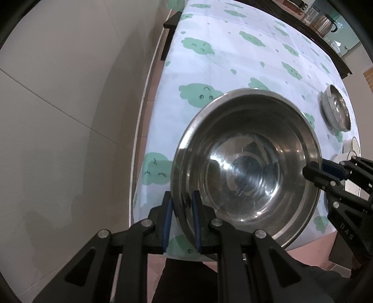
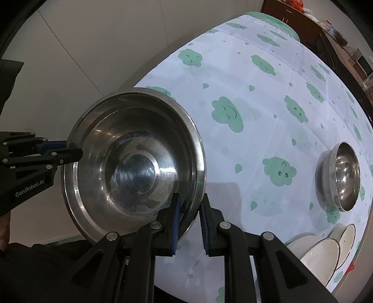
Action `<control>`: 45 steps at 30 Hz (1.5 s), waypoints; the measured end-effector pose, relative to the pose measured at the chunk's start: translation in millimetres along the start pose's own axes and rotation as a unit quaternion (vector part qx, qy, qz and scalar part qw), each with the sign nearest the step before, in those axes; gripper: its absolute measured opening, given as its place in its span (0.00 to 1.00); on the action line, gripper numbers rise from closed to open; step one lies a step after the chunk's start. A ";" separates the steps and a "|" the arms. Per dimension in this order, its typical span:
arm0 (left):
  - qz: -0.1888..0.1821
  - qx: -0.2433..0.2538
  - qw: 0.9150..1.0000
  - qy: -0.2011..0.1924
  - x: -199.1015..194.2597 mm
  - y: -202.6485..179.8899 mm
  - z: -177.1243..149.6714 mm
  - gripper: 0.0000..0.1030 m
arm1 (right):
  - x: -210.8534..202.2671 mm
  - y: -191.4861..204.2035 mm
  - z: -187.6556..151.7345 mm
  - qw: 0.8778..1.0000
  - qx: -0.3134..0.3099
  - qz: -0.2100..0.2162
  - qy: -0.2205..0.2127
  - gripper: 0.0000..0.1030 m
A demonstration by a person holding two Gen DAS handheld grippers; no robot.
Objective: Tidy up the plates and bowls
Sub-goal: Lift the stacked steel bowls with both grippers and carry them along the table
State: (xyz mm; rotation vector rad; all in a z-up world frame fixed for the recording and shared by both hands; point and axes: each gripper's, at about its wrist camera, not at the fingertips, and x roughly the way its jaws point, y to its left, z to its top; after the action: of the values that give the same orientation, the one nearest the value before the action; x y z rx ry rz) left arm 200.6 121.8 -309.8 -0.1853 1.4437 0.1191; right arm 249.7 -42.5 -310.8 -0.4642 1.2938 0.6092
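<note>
A large steel bowl (image 1: 247, 165) is held above the near end of the table (image 1: 233, 58), between both grippers. My left gripper (image 1: 181, 205) is shut on its near-left rim. My right gripper (image 2: 190, 207) is shut on the opposite rim; it shows at the right of the left wrist view (image 1: 314, 172). The bowl (image 2: 135, 167) fills the left of the right wrist view, with the left gripper (image 2: 74, 152) clamped on its left rim. A smaller steel bowl (image 2: 346, 173) sits in a grey dish on the table, also in the left wrist view (image 1: 336, 108).
White ceramic plates (image 2: 324, 254) lean together at the table's right edge. The table carries a white cloth with green cloud prints. A steel kettle (image 1: 326, 22) stands on a dark sideboard beyond. Tiled floor (image 1: 58, 116) lies to the left.
</note>
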 end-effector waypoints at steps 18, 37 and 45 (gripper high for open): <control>0.006 0.005 1.000 -0.006 -1.8 -2.8 -1.9 0.13 | -0.1 0.8 -2.8 1.000 -0.003 -0.011 -0.010 0.17; 0.004 0.010 1.000 -0.012 -3.1 -3.6 -3.5 0.13 | -1.4 1.0 -4.2 1.000 0.015 -0.009 -0.015 0.21; 0.000 0.018 0.999 -0.027 -10.0 -7.1 -3.9 0.21 | -11.6 5.1 -0.6 0.999 0.014 -0.007 -0.040 0.32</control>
State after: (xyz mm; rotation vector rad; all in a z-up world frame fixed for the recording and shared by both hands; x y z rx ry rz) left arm 196.9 114.5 -300.0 -0.1513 1.3904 0.0966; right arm 244.2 -40.8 -299.6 -0.4206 1.2200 0.5909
